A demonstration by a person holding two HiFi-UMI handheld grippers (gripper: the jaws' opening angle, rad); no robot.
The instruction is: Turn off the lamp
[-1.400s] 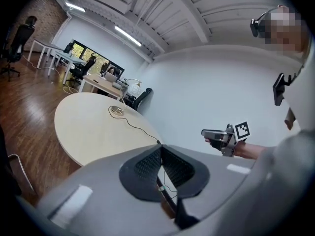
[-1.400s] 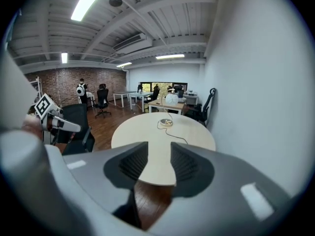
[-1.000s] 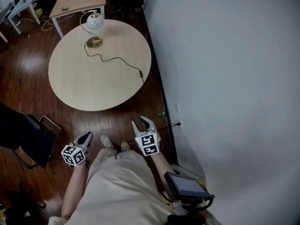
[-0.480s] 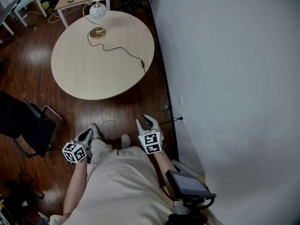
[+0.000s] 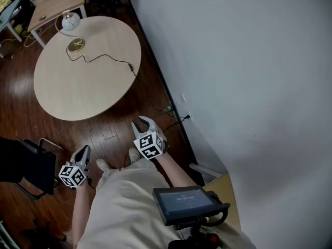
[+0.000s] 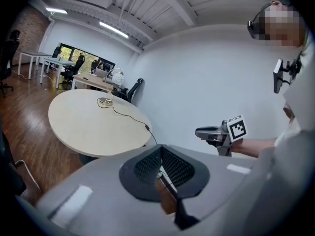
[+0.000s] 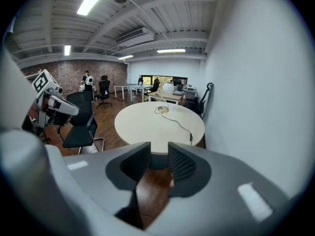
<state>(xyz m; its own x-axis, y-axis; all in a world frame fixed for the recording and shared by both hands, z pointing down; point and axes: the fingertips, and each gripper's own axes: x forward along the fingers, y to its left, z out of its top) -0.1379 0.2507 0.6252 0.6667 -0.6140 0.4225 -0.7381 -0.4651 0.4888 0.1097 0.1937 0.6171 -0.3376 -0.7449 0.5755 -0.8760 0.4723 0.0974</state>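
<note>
The lamp (image 5: 71, 21), a white globe on a curved stem with a gold base (image 5: 75, 45), stands at the far side of the round table (image 5: 83, 92). Its black cord runs to an in-line switch (image 5: 130, 66) near the table's right edge, then down to the wall. Both grippers hang low in front of the person, well short of the table. My right gripper (image 5: 142, 121) is open; its jaws have just been closing, with nothing between them. My left gripper (image 5: 84, 151) looks shut and empty. The right gripper view shows the lamp (image 7: 168, 88) far ahead of the right gripper (image 7: 158, 150).
A white wall (image 5: 233, 61) runs along the right, with an outlet (image 5: 182, 98) low on it. A black chair (image 5: 26, 165) stands left of the person. Desks (image 5: 54, 4) sit beyond the table. A small screen (image 5: 184, 203) hangs at the person's chest.
The head view has swung, so the table and lamp now sit further left in it. Both grippers have shifted left in the picture. The right jaws stand narrower than before.
</note>
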